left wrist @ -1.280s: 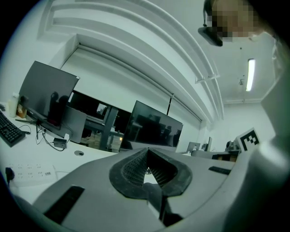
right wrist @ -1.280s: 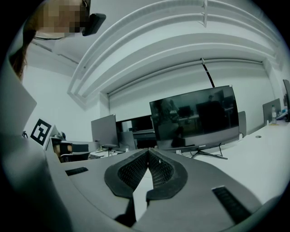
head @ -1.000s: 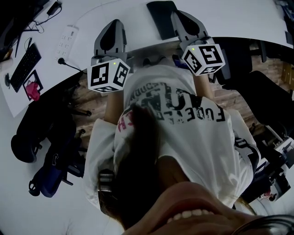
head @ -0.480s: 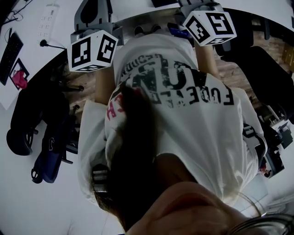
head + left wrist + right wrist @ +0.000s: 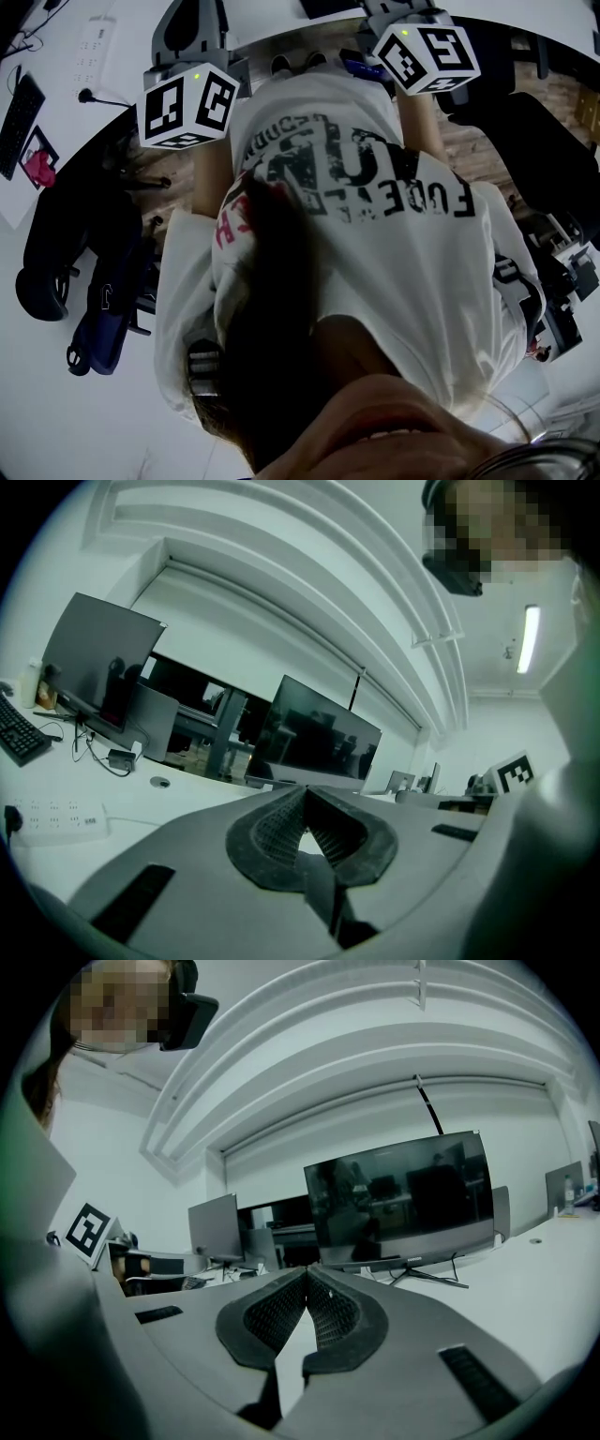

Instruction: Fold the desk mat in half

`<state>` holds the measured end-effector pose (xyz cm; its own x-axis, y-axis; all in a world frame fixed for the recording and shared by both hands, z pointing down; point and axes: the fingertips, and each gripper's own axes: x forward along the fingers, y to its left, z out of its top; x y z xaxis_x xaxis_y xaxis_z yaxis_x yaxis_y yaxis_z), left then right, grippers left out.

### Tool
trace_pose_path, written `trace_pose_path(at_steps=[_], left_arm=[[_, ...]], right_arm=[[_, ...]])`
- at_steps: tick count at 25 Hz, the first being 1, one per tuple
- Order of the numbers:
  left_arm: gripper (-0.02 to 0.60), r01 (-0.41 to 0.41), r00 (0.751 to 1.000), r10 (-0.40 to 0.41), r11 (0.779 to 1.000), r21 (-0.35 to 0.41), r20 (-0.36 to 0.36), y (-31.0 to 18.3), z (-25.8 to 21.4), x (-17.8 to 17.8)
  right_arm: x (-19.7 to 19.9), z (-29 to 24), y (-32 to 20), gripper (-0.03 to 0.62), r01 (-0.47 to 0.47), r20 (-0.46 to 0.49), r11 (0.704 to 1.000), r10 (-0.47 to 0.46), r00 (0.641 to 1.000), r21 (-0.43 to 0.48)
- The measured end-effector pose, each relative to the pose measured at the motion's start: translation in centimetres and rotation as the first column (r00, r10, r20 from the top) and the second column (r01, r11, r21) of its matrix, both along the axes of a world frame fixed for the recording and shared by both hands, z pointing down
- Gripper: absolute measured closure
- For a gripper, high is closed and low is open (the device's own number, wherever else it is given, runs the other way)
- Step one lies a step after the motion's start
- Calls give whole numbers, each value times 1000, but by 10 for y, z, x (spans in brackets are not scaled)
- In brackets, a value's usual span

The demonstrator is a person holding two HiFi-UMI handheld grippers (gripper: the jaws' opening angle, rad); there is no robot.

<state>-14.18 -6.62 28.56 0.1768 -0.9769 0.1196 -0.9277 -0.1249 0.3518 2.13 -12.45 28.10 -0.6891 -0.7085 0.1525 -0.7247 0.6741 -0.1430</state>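
Only a dark sliver of what looks like the desk mat (image 5: 328, 6) shows, on the white desk (image 5: 525, 23) at the top edge of the head view. Neither gripper view shows it. My left gripper (image 5: 192, 23), with its marker cube, is held at the desk's near edge, left of the person's white printed shirt. Its jaws (image 5: 305, 797) are shut tip to tip with nothing between them. My right gripper (image 5: 398, 9) is held at the same edge on the right. Its pads (image 5: 306, 1277) also meet, and they hold nothing. Both point out level across the desk.
A keyboard (image 5: 17, 122) and a white power strip (image 5: 94, 42) lie on the desk at the left. Dark monitors (image 5: 323, 735) (image 5: 403, 1194) stand beyond the jaws. A black chair (image 5: 47, 253) and a dark bag (image 5: 98, 319) stand on the floor to the left.
The head view has shifted, so both grippers and the desk now sit nearer the top edge and most of the mat is cut off. Both pairs of jaws stay shut.
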Motion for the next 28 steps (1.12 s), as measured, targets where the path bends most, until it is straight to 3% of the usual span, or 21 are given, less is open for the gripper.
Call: trace_pose_path(at_steps=[11, 28], left_arm=[[578, -32, 999, 31, 999, -38, -18, 1, 10, 20], [578, -11, 1000, 10, 1000, -15, -26, 8, 6, 13]], right_arm=[[12, 17, 8, 594, -15, 3, 998, 15, 1000, -58], [0, 6, 5, 594, 12, -33, 1000, -12, 999, 0]])
